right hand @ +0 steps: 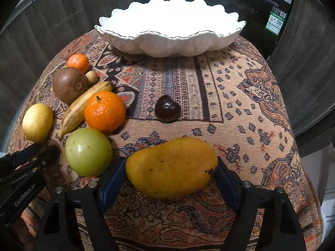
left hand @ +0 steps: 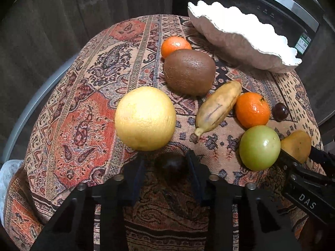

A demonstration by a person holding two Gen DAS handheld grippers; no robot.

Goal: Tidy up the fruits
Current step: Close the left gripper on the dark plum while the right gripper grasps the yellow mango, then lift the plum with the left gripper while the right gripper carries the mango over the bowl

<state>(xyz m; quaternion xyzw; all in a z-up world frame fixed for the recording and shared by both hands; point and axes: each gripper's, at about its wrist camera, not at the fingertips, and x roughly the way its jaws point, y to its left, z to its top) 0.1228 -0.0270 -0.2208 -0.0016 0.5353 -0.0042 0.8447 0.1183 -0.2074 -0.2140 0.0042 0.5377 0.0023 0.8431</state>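
Woven in rust, tan and navy, a patterned cloth (right hand: 240,96) covers the table where two hand-held grippers angle steeply down over scattered fruit. The left gripper (left hand: 165,164) has its jaws drawn close on a small dark round fruit (left hand: 170,164), blurred and in shadow just below a large yellow citrus (left hand: 145,118); the pads sit against its sides. The right gripper (right hand: 170,176) stands much wider, its blue pads (right hand: 114,179) flanking a yellow mango (right hand: 171,167) lying crosswise; both pads appear to touch the mango's ends, though how firmly they press cannot be told.

Beside the mango lie a green round fruit (right hand: 88,151), a tangerine (right hand: 104,110), a small banana (right hand: 83,106), a brown kiwi-like fruit (right hand: 69,84), a second tangerine (right hand: 78,62) and a small pale nut-like ball (right hand: 92,77). A dark cherry-like fruit (right hand: 167,108) sits alone mid-cloth. A white scalloped bowl (right hand: 167,44) stands at the far edge, its inside washed out by glare.

"DAS" reads on the right gripper's body in the left wrist view; "GenRobot.AI" on the left gripper's body in the right wrist view. Behind the bowl, a dark appliance (right hand: 257,6) carries a green label (right hand: 276,21) too small to read, and its panel icons are illegible. The mango is half cut off in the left wrist view
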